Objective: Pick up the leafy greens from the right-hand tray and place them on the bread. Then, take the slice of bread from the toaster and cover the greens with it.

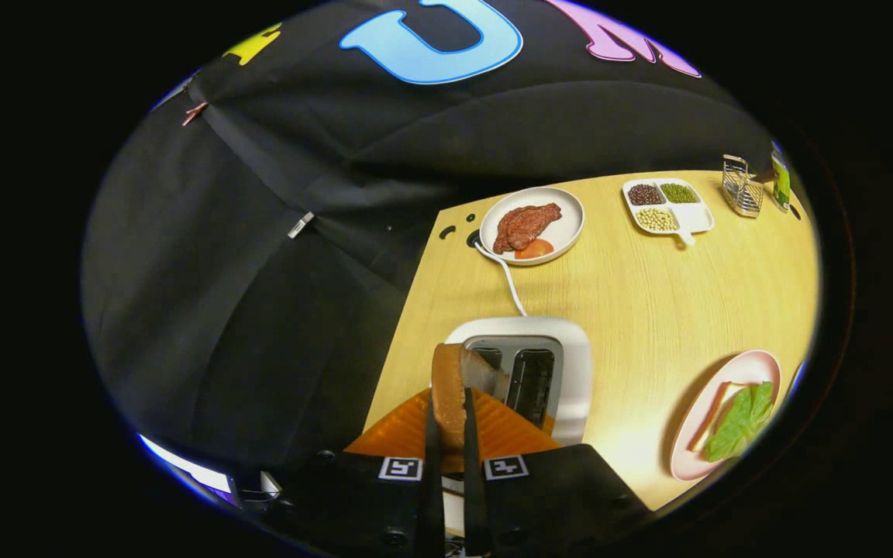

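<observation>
My gripper (448, 411) is shut on a brown slice of bread (450, 384), held edge-on between the two orange fingers (512, 430). The slice hangs just above the white toaster (570, 372), over its left slot; both slots look dark. Far to the right of the fingers, a pink plate (756, 364) carries a pale slice of bread (714, 415) with leafy greens (741, 422) lying on top of it.
Beyond the toaster, a white plate (563, 205) holds a piece of meat and a tomato slice; the toaster's white cord (510, 283) runs toward it. A divided dish of beans (667, 205), a small wire rack (741, 186) and a green container (780, 182) stand at the far end.
</observation>
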{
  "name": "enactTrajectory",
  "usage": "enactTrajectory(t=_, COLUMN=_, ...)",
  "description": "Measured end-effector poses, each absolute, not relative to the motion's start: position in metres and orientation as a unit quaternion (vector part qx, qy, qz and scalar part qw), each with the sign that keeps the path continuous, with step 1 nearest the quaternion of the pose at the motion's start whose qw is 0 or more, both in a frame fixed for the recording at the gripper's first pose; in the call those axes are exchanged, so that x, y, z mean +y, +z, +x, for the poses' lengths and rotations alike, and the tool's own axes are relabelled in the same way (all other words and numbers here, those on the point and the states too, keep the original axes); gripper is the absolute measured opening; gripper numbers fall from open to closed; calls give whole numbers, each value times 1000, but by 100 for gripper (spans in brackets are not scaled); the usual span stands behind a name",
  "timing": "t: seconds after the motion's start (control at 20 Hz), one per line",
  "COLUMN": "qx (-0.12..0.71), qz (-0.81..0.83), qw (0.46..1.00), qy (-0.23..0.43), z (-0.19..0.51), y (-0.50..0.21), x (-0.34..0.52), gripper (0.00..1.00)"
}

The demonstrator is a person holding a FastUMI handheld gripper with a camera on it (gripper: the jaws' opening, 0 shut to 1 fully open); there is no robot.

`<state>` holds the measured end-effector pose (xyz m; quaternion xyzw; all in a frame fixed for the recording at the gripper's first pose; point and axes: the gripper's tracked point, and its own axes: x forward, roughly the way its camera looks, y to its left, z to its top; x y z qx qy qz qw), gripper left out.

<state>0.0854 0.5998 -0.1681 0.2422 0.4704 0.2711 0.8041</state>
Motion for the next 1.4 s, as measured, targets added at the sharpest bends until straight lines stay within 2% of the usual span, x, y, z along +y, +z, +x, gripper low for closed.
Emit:
enactTrajectory(t=0.5, qx=388, qz=289, qw=813, qy=323, z=89, y=-67, x=538, gripper=14)
enactTrajectory(t=0.7, qx=358, qz=295, qw=827, qy=317, z=90, y=-51, x=488, gripper=14)
enactTrajectory(t=0.95, qx=338, qz=285, qw=838, qy=319, z=79, y=-61, x=429, gripper=14)
enactTrajectory(t=1.4, qx=384, qz=315, qw=831, qy=251, z=65, y=-153, x=346, gripper=14)
